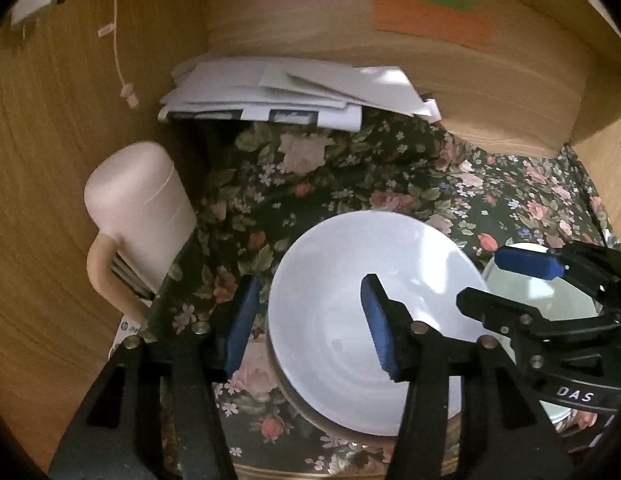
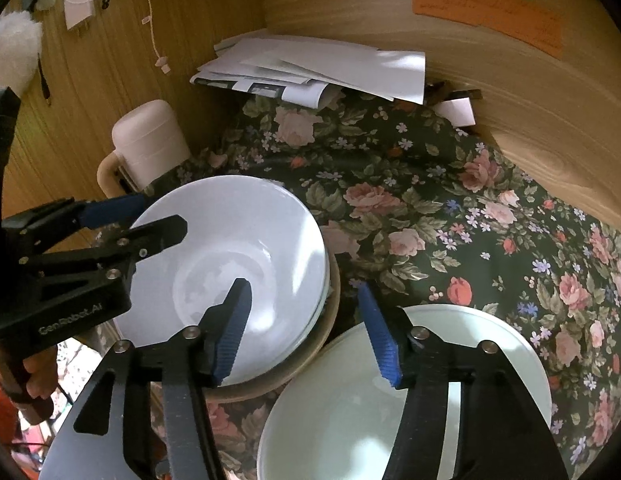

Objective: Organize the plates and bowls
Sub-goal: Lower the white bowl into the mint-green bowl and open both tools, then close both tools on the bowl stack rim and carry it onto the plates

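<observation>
White bowl (image 2: 234, 276) sits nested atop a tan-rimmed dish (image 2: 306, 364) on the floral cloth (image 2: 430, 216); pale green bowl (image 2: 350, 412) just beside it, to its right. Right gripper (image 2: 306, 336): jaws spread, straddling the gap between both rims, nearer the green bowl. Left gripper (image 1: 306, 324): jaws spread, astride the white bowl's left rim.
</observation>
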Demonstrator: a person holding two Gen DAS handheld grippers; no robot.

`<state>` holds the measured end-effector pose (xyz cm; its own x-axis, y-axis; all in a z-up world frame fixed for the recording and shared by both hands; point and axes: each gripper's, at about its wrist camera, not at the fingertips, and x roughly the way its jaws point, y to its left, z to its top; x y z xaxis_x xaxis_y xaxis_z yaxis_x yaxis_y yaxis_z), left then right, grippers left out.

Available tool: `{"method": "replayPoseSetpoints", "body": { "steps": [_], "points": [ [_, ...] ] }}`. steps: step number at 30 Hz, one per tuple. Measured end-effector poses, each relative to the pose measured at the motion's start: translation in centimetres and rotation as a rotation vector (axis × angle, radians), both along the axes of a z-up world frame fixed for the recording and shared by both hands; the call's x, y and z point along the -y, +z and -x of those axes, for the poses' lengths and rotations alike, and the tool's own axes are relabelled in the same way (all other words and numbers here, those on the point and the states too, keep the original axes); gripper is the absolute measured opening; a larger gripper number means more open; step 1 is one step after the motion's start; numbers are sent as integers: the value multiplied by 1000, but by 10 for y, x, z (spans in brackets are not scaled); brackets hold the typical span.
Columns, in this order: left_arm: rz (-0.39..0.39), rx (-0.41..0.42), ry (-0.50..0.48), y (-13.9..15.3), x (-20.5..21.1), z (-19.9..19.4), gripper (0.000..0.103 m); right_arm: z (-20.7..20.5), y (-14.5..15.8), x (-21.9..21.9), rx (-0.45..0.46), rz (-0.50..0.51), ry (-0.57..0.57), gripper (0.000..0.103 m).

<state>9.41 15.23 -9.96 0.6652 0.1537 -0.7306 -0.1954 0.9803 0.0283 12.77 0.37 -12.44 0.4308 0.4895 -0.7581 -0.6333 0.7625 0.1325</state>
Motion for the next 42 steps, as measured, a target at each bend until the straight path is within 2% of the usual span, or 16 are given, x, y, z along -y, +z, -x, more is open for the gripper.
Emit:
{"method": "replayPoseSetpoints", "body": {
  "steps": [9,21,24,26,31,38,42],
  "points": [
    [68,-30,28,-1,-13,1,63,-5,5,9,3,-19,-9,57],
    [228,-169,-2,-37,-28,4,64,-15,-8,-5,-47,9,51,57],
    [247,-177,-9,-43,-28,2,64,-18,-14,-11,-63,20,61,51],
    [262,-179,-20,-45,-28,2,61,-20,-18,-13,-81,22,72,43],
    [310,-188,-48,-51,-27,0,48,-27,-24,-16,-126,20,67,37],
    [345,-176,-62,-54,-29,2,47,-35,-41,-24,-243,40,90,34],
    [348,-175,-57,-53,-29,2,47,-36,-39,-25,-258,48,87,34]
  ]
}}
